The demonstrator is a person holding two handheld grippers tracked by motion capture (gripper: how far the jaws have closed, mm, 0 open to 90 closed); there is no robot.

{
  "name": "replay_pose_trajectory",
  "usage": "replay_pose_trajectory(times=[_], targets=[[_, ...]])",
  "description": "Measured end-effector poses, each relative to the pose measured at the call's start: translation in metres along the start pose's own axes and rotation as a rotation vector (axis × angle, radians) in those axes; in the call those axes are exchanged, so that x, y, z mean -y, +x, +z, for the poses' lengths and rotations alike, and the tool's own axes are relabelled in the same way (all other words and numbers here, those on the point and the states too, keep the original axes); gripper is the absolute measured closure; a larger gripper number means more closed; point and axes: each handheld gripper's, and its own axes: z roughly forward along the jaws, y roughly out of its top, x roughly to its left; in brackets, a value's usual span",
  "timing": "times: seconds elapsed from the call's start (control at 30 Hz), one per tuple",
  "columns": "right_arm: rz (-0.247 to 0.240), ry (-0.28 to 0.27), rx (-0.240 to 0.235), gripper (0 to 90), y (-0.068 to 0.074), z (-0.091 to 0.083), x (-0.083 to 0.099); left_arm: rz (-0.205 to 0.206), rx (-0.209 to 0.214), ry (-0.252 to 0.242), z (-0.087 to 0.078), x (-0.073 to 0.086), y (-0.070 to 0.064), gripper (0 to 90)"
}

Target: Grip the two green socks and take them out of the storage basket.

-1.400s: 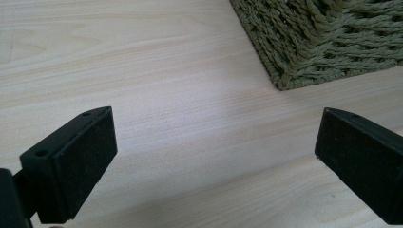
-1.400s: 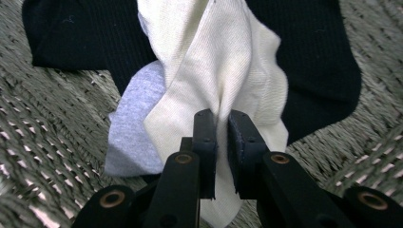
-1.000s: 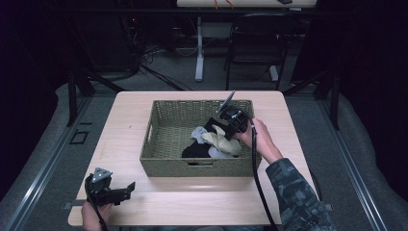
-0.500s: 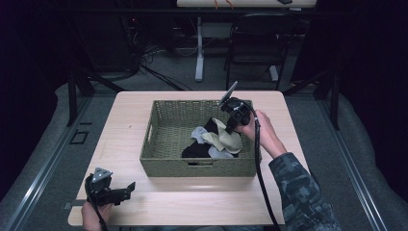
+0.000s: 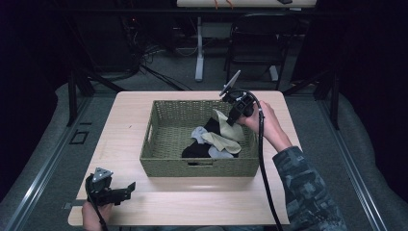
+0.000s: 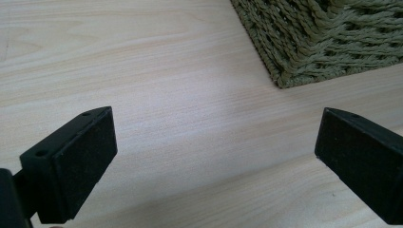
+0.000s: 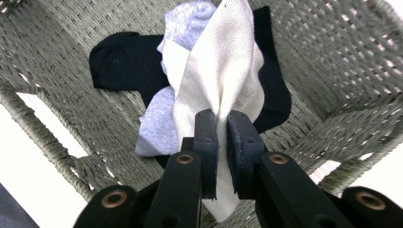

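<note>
A green woven basket (image 5: 163, 162) stands mid-table and holds a heap of socks: black (image 5: 195, 150), grey (image 5: 198, 133) and cream. My right gripper (image 5: 233, 119) hangs over the basket's right side, shut on the cream sock (image 5: 225, 139), whose upper end is lifted from the heap. In the right gripper view the cream sock (image 7: 223, 76) is pinched between the jaws of that gripper (image 7: 222, 124), above a black sock (image 7: 119, 61) and a grey sock (image 7: 157, 130). My left gripper (image 5: 129, 189) rests at the table's front left corner, open, with bare wood between its jaws (image 6: 214, 161).
The wooden table (image 5: 125, 125) has free room left of and in front of the basket. The basket's corner (image 6: 309, 52) lies just ahead of the left gripper. A chair (image 5: 255, 43) and a desk leg (image 5: 199, 53) stand beyond the far edge.
My right gripper has risen and moved toward the far right of the basket, drawing the cream sock up from the heap. The left gripper has stayed put.
</note>
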Motion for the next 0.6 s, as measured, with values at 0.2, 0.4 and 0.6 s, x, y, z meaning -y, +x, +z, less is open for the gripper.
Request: replay_pose_trajectory(times=[0.2,0.4,0.6], targets=[[0.002,-0.007,0.005,83.1,-0.002,-0.008,-0.003,0.000,0.000,0.001,0.000,0.000,0.000,0.2],[0.007,-0.022,0.015,83.0,-0.004,-0.017,-0.006,0.000,0.000,0.001,0.000,0.000,0.000,0.2],[0.009,-0.045,0.023,82.9,-0.004,-0.027,-0.008,0.003,0.002,0.001,0.000,0.000,0.000,0.2]])
